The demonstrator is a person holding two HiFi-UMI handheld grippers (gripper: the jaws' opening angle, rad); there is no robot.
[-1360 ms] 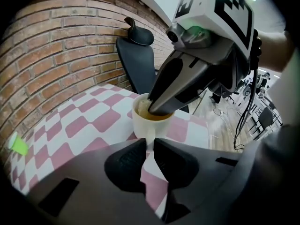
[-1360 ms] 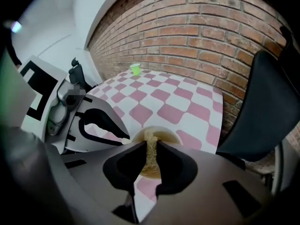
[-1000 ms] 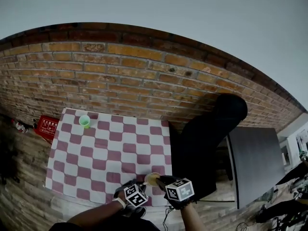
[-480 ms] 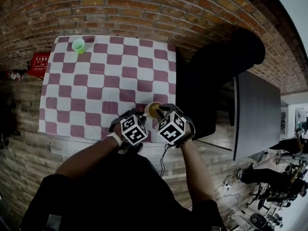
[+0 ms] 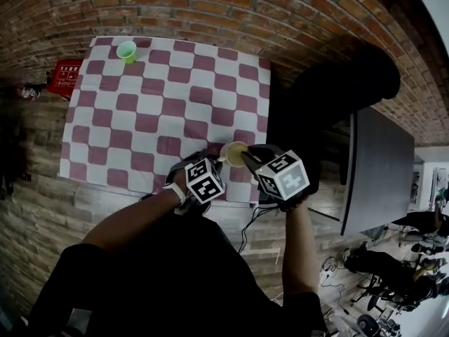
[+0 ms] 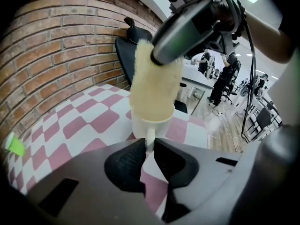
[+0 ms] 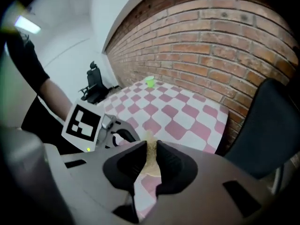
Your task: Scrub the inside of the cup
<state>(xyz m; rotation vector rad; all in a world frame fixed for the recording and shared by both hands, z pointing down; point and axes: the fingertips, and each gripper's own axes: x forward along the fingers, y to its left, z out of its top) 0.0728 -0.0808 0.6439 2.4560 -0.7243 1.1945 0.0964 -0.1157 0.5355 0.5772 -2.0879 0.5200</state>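
One fuzzy (cream) sponge [image 6: 152, 93] plugs the smooth white cup [image 6: 140, 128].

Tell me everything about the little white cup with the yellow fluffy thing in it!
The cup is small, white and smooth, with a thin handle on its side. It stands upright near the right front corner of the checkered tablecloth. The left gripper has its jaws shut on the handle. A fluffy yellow sponge fills its mouth and sticks up above the rim, held by the right gripper. Its bottom is hidden, so I cannot tell whether it rests on the table.
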